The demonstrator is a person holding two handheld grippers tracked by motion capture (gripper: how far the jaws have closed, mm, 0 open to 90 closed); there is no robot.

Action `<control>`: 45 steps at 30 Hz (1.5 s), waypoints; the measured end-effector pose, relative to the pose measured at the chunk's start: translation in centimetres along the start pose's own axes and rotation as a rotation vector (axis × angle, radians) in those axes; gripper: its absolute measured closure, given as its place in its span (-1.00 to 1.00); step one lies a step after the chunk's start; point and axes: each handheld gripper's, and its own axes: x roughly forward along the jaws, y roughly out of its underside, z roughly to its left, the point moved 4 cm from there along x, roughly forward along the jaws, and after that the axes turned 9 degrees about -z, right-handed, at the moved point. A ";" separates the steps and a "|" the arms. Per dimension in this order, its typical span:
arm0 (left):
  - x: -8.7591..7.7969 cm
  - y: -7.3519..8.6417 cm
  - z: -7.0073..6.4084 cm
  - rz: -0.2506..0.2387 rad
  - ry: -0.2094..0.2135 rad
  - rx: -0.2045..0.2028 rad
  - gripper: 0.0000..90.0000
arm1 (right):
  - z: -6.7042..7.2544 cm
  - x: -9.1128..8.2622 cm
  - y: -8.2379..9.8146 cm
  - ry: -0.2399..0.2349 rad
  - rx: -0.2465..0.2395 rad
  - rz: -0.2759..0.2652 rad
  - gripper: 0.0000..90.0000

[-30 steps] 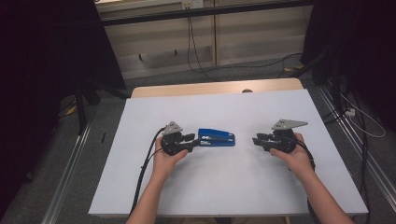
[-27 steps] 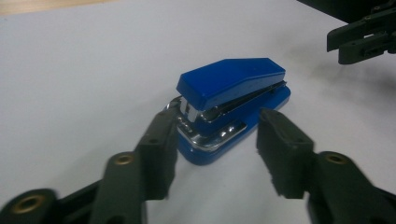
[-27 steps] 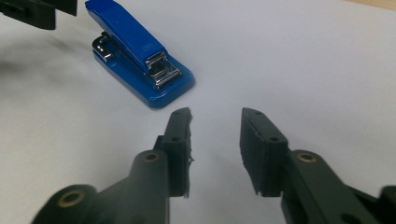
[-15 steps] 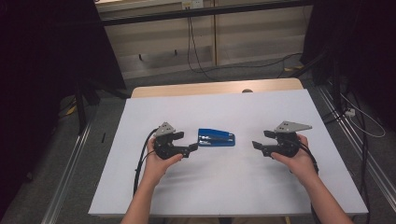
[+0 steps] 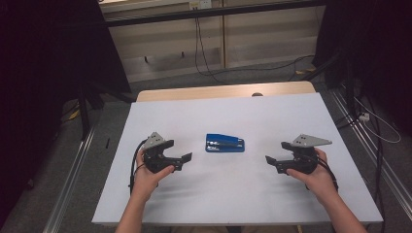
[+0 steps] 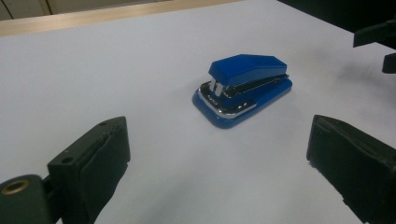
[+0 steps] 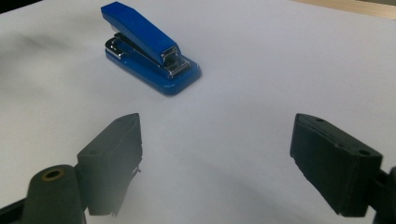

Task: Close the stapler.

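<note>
A blue stapler (image 5: 224,143) lies flat on the white tabletop (image 5: 218,199), midway between my two grippers. My left gripper (image 5: 186,158) is held to its left, apart from it, and its jaws have just been opening with nothing between them. In the left gripper view the stapler (image 6: 243,88) lies ahead of the wide-open left gripper (image 6: 217,144). My right gripper (image 5: 270,161) is held to the stapler's right and has also just been opening, with nothing in it. In the right gripper view the stapler (image 7: 149,46) sits ahead and to the left of the open right gripper (image 7: 217,140).
A wooden table edge (image 5: 223,91) runs along the far side of the white top. Cables (image 5: 204,58) lie on the floor beyond it. Metal rails (image 5: 73,184) flank the table left and right. Part of the right gripper (image 6: 378,42) shows in the left gripper view.
Both grippers have drawn outward from the stapler, the left one leaving its end, and both pairs of jaws have spread wider. The stapler has stayed in place.
</note>
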 end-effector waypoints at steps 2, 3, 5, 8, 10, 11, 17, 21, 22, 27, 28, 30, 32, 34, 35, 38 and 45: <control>-0.4 0.0 0.0 -0.002 -0.001 0.004 -0.87 | 0.1 -0.4 0.1 0.003 -0.003 -0.009 -0.63; -0.7 0.1 0.0 -0.011 0.004 -0.002 -0.87 | 0.2 -0.6 0.2 0.002 -0.003 -0.011 -0.63; -1.1 0.2 0.1 -0.011 0.001 -0.001 -0.87 | 0.3 -1.0 0.5 0.001 0.003 -0.017 -0.63; -1.7 0.5 0.3 -0.013 -0.004 -0.003 -0.87 | 0.4 -1.4 1.0 -0.005 0.004 -0.009 -0.63; -2.1 0.7 0.5 -0.011 -0.013 0.001 -0.87 | 0.5 -1.8 1.1 0.001 0.002 -0.013 -0.65; -2.4 0.8 0.6 -0.009 -0.016 0.002 -0.87 | 0.5 -2.0 1.1 0.000 0.007 -0.021 -0.65; -3.5 1.4 1.0 -0.008 -0.030 0.000 -0.87 | 0.8 -2.7 1.4 0.003 -0.005 -0.023 -0.65; -4.1 1.6 1.2 -0.013 -0.029 -0.001 -0.87 | 1.0 -3.0 1.6 0.000 -0.008 -0.022 -0.66; -4.2 1.6 1.2 -0.011 -0.028 -0.001 -0.87 | 1.0 -3.0 1.6 0.001 -0.013 -0.020 -0.66; -4.7 1.9 1.0 -0.006 -0.018 0.001 -0.87 | 1.1 -3.4 1.9 0.001 -0.016 -0.018 -0.66; -4.7 2.0 1.0 -0.002 -0.017 0.004 -0.87 | 1.1 -3.5 1.9 0.001 -0.013 -0.017 -0.66; -4.8 2.1 0.9 0.003 -0.015 0.004 -0.87 | 1.1 -3.8 2.0 0.002 -0.012 -0.014 -0.67; -5.0 2.2 0.8 0.010 -0.016 0.009 -0.87 | 1.1 -3.9 2.1 0.002 -0.011 -0.016 -0.67; -5.0 2.3 0.8 0.008 -0.015 0.010 -0.87 | 1.1 -4.1 2.2 0.005 -0.012 -0.016 -0.67; -5.1 2.3 0.8 0.008 -0.017 0.011 -0.87 | 1.1 -4.2 2.2 0.007 -0.009 -0.016 -0.67; -5.3 2.5 0.9 0.011 -0.021 0.005 -0.87 | 1.1 -4.4 2.3 0.005 -0.016 -0.015 -0.67; -5.8 2.8 0.9 0.011 -0.027 0.000 -0.87 | 1.2 -4.6 2.5 0.006 -0.023 -0.007 -0.68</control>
